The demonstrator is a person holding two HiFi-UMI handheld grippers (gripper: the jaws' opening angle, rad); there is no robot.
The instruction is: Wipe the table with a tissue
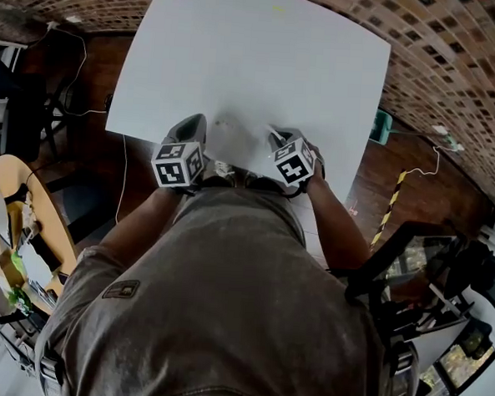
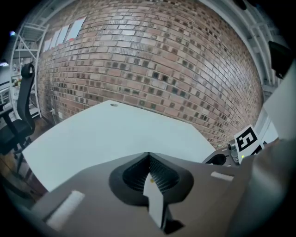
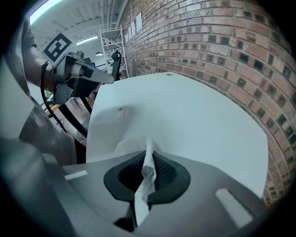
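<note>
Surface: white surface against a brick wall.
Left gripper: fingers pressed together, with an unclear white sliver between them.
Right gripper: fingers pinching the tissue, which rests at the surface's near edge.
Progress: likely early, since brown spots remain.

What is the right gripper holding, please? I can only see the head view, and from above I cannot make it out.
Observer: The right gripper has its jaws shut on a white tissue; the tissue's free part lies on the table just ahead.
Operator: Thank you. And the left gripper?
Observer: Its jaws are together, with no tissue between them.
Operator: Any dirt ahead?
Observer: A few small brownish spots mark the table beyond the tissue.
</note>
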